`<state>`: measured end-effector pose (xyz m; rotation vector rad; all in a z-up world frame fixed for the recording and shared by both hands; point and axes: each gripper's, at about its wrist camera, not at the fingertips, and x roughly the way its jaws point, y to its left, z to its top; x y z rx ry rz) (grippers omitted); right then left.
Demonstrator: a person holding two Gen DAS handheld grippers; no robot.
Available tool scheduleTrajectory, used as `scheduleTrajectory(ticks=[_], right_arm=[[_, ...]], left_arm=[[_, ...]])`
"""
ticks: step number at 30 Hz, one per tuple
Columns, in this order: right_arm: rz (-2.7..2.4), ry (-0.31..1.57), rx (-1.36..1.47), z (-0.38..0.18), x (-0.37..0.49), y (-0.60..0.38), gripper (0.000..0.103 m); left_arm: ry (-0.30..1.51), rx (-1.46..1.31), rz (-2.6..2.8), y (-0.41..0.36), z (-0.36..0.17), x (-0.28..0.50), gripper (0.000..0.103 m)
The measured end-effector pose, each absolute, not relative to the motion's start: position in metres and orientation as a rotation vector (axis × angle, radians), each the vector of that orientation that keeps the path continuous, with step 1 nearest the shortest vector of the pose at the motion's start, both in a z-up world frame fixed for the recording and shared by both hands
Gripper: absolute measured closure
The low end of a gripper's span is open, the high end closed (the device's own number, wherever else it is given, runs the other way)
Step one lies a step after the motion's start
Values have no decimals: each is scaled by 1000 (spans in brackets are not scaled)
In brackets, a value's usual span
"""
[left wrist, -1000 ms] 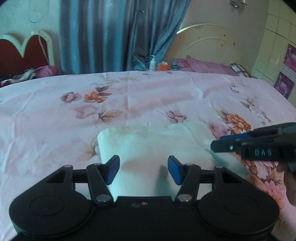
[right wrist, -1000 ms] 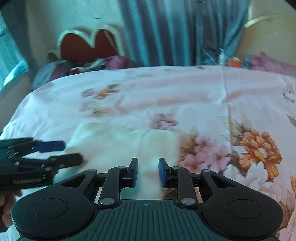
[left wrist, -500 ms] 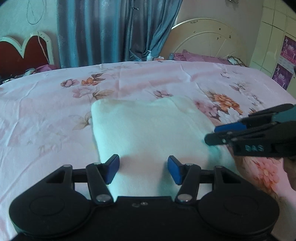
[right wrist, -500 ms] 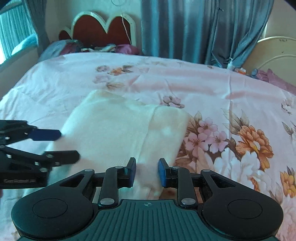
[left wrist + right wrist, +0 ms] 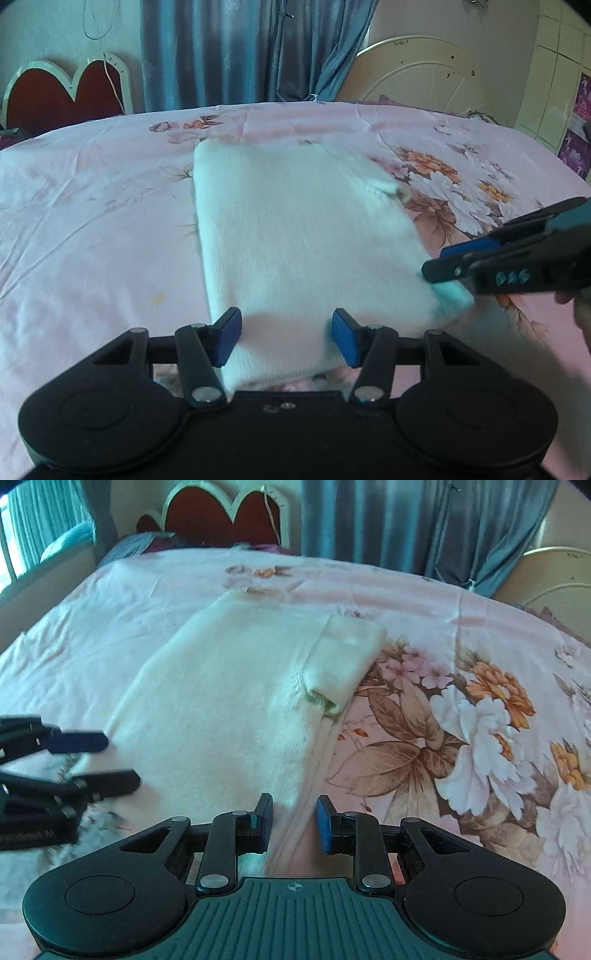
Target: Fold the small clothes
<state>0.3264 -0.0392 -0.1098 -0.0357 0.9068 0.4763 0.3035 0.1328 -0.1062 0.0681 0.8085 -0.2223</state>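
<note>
A cream knitted garment (image 5: 295, 240) lies flat on the pink floral bed sheet (image 5: 92, 221), with one sleeve (image 5: 347, 657) folded in along its right side. My left gripper (image 5: 287, 339) hovers at the garment's near hem. Its jaws are closing a little, with the hem lying between the blue pads, which do not press on it. My right gripper (image 5: 293, 821) stands at the near right corner with a narrow gap, and the garment's edge (image 5: 229, 701) runs through that gap unpinched. Each gripper also shows from the side: the right gripper (image 5: 439, 262) and the left gripper (image 5: 122, 760).
A red heart-shaped headboard (image 5: 62, 92) and blue curtains (image 5: 240, 51) stand behind the bed. A round cream frame (image 5: 417, 74) leans at the back right. A person's hand (image 5: 580, 314) shows at the right edge. A window (image 5: 22, 535) is at far left.
Both grippers have drawn back along the garment toward its near hem, so more of its length now shows. The garment has stayed on the sheet.
</note>
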Motion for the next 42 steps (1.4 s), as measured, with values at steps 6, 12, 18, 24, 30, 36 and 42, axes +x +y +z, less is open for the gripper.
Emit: scheduleTrajectory(ticks=[6, 12, 18, 24, 30, 36, 42], right_arm=[[467, 886, 54, -92, 293, -53, 78], [397, 860, 75, -84, 264, -60, 62], [329, 801, 58, -70, 226, -74, 3], [273, 769, 54, -56, 182, -81, 0], [268, 761, 68, -43, 143, -87, 0], [282, 728, 98, -25, 101, -89, 0], [270, 698, 104, -11, 72, -94, 0]], left_arm=[[796, 40, -168, 137, -98, 278, 51], [734, 55, -78, 132, -86, 255, 1], [712, 59, -76, 122, -68, 223, 0], [694, 53, -88, 116, -50, 184, 0], [657, 45, -83, 114, -33, 146, 0], [632, 39, -77, 110, -21, 112, 0], [612, 15, -71, 110, -12, 83, 0]])
